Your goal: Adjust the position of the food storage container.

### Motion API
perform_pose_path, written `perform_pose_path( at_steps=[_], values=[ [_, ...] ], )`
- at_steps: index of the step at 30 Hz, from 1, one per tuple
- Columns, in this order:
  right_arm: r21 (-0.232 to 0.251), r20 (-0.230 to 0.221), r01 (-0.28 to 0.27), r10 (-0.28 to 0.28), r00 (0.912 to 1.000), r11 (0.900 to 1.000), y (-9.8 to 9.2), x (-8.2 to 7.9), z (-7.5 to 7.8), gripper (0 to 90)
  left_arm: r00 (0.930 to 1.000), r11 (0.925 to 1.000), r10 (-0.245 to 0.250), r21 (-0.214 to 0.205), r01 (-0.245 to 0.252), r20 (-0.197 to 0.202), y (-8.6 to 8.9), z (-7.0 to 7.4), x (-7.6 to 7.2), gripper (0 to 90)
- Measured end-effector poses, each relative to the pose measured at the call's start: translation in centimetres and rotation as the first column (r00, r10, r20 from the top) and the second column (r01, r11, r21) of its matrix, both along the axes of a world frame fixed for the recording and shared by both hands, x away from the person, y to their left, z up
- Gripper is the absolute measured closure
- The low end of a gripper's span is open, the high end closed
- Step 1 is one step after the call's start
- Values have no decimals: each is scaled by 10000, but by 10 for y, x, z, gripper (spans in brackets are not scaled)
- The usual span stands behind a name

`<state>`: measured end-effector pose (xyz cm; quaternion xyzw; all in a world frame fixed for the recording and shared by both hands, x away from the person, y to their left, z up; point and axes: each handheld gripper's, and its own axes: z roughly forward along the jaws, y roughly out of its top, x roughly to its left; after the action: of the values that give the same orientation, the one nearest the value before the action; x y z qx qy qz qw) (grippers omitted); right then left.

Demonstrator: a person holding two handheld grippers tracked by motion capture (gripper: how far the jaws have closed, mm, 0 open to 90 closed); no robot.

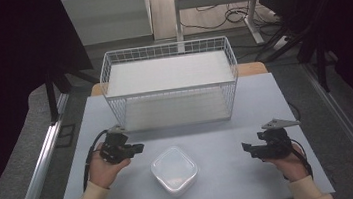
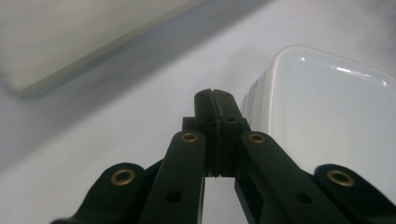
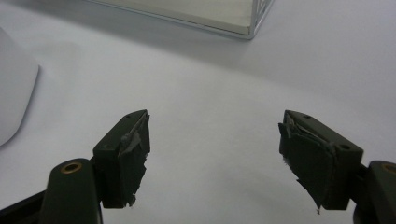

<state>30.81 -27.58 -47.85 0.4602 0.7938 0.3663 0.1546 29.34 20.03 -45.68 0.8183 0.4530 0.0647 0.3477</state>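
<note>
A white square container with a closed lid [image 1: 174, 170] sits on the table near the front edge, between my two hands. My left gripper [image 1: 138, 147] is held just left of it, jaws pointing toward it; in the left gripper view the gripper [image 2: 216, 100] is shut, pads pressed together with nothing between them, and the container [image 2: 327, 116] lies close on the right. My right gripper [image 1: 246, 147] hovers to the container's right with jaws toward it; in the right gripper view the gripper [image 3: 214, 140] stands wide open over bare table, with the container's edge [image 3: 14, 98] at far left.
A white wire basket [image 1: 170, 82] with a shelf board stands at the back middle of the grey table top [image 1: 255, 100]. Its lower corner [image 3: 247, 23] shows in the right gripper view. Floor, rails and cables lie beyond the table.
</note>
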Motion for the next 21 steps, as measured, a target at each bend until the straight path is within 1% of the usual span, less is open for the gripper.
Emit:
perform_pose_path(
  at_steps=[1, 2, 3, 4, 5, 6, 7, 8, 9, 11, 12, 13, 16, 17, 19, 21],
  values=[
    [-9, -2, 7, -7, 10000, 10000, 0, 0, 0, 244, 10000, 10000, 90, 5, -90, -6, 3, 0, -4, 898],
    [-6, -3, 2, -2, 10000, 10000, 0, 0, 0, 244, 10000, 10000, 90, 5, -90, -6, 3, 0, -4, 898],
    [-12, 13, -16, 16, 10000, 10000, 1, 0, 0, 244, 9996, 9996, 264, 67, -264, -64, 11, -3, -17, 898],
    [-3, 27, -7, 7, 10000, 10000, 1, -1, 1, 244, 9996, 9996, 264, 67, -264, -64, 11, -3, -17, 898],
    [-3, 27, -7, 7, 10000, 10000, 1, -1, 1, 244, 9993, 9993, 358, 54, -357, -108, 13, -4, -23, 898],
    [0, 33, 5, -5, 10000, 10000, 2, -1, 1, 244, 9986, 9988, 483, -49, -484, -211, 18, -7, -33, 898],
    [0, 33, 5, -5, 10000, 10000, 2, -1, 1, 244, 9986, 9988, 483, -49, -484, -211, 18, -7, -33, 898],
    [-45, 42, -41, 42, 10000, 10000, 3, 0, 1, 244, 9979, 9983, 576, -86, -579, -306, 21, -11, -42, 898],
    [-47, 28, -43, 43, 10000, 10000, 3, 0, 1, 244, 9976, 9982, 584, -135, -590, -381, 21, -13, -45, 898],
    [-48, 11, -59, 59, 10000, 10000, 5, 0, 0, 244, 9968, 9981, 573, -214, -586, -556, 20, -19, -49, 898],
    [-50, -2, -55, 55, 10000, 10000, 5, 0, 0, 244, 9968, 9981, 573, -214, -586, -556, 20, -19, -49, 898],
    [-42, -24, -58, 57, 10000, 10000, 5, 0, 0, 244, 9961, 9987, 453, -197, -469, -757, 16, -26, -50, 898],
    [-52, -1, -76, 76, 10000, 10000, 6, 0, 0, 243, 9952, 9991, 285, -289, -314, -935, 10, -31, -51, 898],
    [-52, -1, -76, 76, 10000, 10000, 6, 0, 0, 243, 9952, 9991, 285, -289, -314, -935, 10, -31, -51, 898],
    [-44, 43, -84, 84, 10000, 10000, 5, 0, 1, 244, 9938, 9996, 105, -234, -132, -1110, 1, -36, -50, 898],
    [-35, 42, -76, 76, 10000, 10000, 4, -1, 1, 244, 9930, 9999, -44, -167, 24, -1179, -4, -38, -48, 898]
  ],
)
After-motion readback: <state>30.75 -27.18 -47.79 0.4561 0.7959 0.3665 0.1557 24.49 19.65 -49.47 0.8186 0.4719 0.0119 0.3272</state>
